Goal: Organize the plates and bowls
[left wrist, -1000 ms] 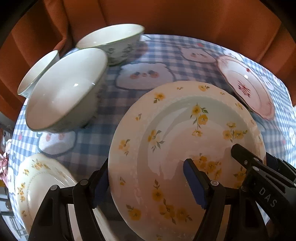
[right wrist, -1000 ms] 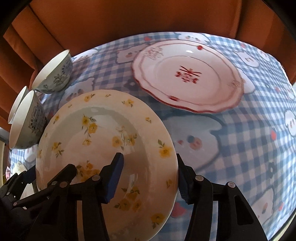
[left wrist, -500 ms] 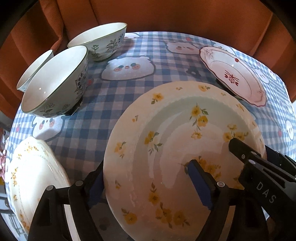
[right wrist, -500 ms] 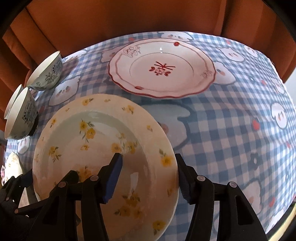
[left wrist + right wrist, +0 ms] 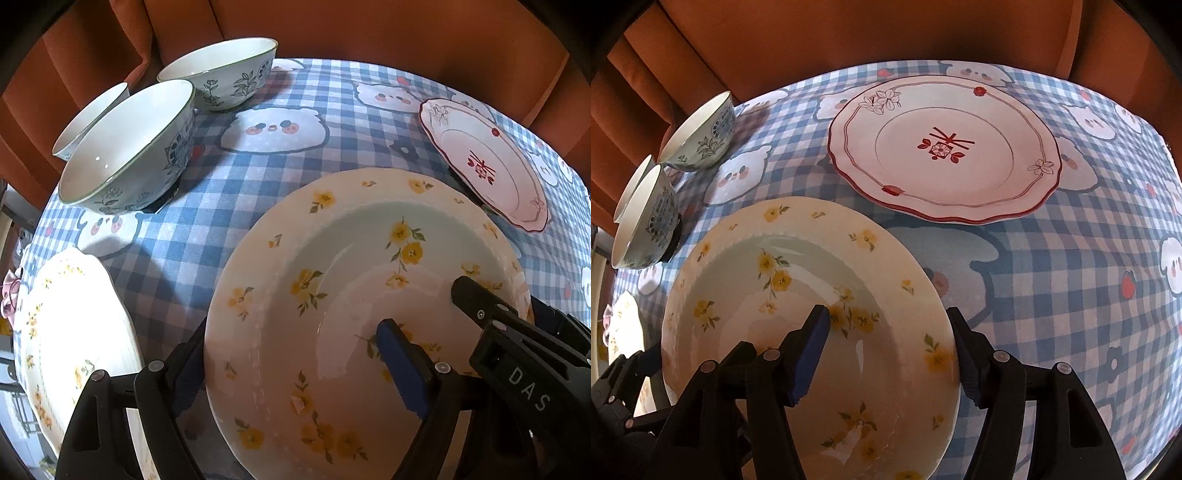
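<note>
Yellow-flower plate [image 5: 332, 295]: a deep cream plate with yellow blossoms and a pale green well, lying on the blue checked tablecloth [image 5: 229, 206]; every place below is given from this plate.
Left gripper [image 5: 295, 373]: straddles the plate's near-left rim, one finger under the outer edge, the blue-padded finger over the well; its jaws have just been opening and the blue pad [image 5: 402, 369] stands clear of the surface, so the rim is between the jaws but not pinched.
Right gripper [image 5: 890, 350]: straddles the plate's near-right rim, blue-padded finger [image 5: 809, 350] over the well, the other finger outside the edge; its jaws have just been opening, and the pads look released from the rim.
Red-trimmed plate [image 5: 942, 151]: white, scalloped, with a red motif at its middle; beyond the yellow-flower plate to the far right, apart from it.
Bowls: three, white inside with blue-green floral outsides, all to the far left of the plate; the nearest bowl [image 5: 129, 151] tilts on its side, a second bowl [image 5: 221, 70] stands upright behind it, a third bowl [image 5: 88, 118] is half hidden at the edge.
Second yellow-flower plate [image 5: 70, 332]: just left of the main plate, brightly lit, near the table's edge.
Backdrop: orange curtain [image 5: 849, 33] behind the table.
</note>
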A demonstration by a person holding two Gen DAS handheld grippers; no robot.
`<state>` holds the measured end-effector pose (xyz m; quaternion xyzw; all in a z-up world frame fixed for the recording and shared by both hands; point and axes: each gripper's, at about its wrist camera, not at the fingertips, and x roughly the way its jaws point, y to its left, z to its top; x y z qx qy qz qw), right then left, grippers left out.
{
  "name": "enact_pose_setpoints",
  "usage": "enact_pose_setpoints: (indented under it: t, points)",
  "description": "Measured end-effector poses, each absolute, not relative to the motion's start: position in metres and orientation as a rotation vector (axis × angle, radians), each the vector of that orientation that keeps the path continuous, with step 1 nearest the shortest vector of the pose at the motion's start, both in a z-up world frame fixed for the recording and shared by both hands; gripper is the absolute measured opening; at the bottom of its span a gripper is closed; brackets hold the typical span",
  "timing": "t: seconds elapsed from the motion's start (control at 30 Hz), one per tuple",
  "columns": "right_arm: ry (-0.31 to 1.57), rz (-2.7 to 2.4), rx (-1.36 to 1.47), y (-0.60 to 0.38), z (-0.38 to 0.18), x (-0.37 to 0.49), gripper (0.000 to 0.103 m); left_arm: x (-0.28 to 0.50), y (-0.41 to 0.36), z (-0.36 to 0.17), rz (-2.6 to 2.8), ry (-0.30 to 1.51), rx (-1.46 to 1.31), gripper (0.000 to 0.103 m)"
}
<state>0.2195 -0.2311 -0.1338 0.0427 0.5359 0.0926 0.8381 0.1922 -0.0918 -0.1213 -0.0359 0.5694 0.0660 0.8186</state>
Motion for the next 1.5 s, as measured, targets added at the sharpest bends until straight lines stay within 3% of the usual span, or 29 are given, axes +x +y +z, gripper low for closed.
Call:
enact_pose_setpoints:
  t: [0.73, 1.5]
  points:
    - [1.053, 0.054, 0.115, -0.225, -0.077, 0.157, 0.068, 0.148, -0.071, -0.071, -0.026, 1.112, -0.051, 0.085]
    - [0.966, 0.071, 0.1, -0.108, -0.044, 0.09, 0.068, 0.09, 0.058, -0.051, -0.011, 1.051, -0.124, 0.085]
